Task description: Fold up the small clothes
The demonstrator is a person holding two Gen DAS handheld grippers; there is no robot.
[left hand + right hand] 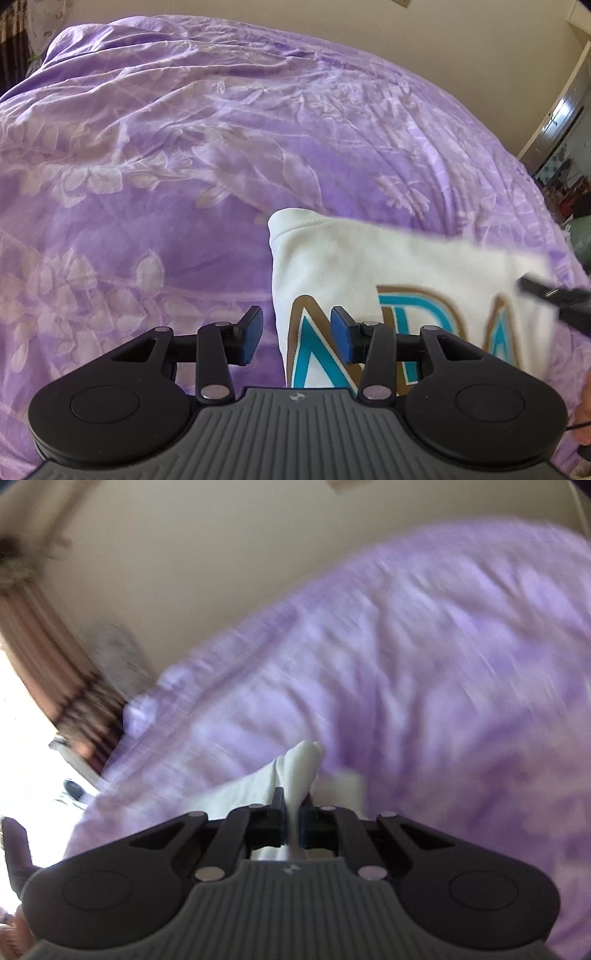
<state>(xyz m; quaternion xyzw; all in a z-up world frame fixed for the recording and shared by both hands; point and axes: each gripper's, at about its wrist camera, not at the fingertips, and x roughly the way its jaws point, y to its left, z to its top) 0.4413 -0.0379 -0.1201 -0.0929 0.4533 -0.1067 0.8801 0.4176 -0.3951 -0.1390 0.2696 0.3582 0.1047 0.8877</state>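
Note:
A small white garment [369, 266] with teal and brown letters lies on the purple floral bedspread [184, 147]. In the left wrist view my left gripper [297, 334] is open and empty, its blue pads [253, 334] either side of the garment's left edge, just above it. My right gripper [554, 299] shows blurred at the garment's right edge. In the right wrist view my right gripper [292, 825] is shut on a bunched fold of the white garment [301, 768], which sticks up between the fingers. That view is motion-blurred.
The bedspread [443, 664] covers the whole bed. A cream wall [406, 44] stands behind it. A doorway with furniture [561, 147] is at the far right. Curtains [40, 635] and a bright window are at the left in the right wrist view.

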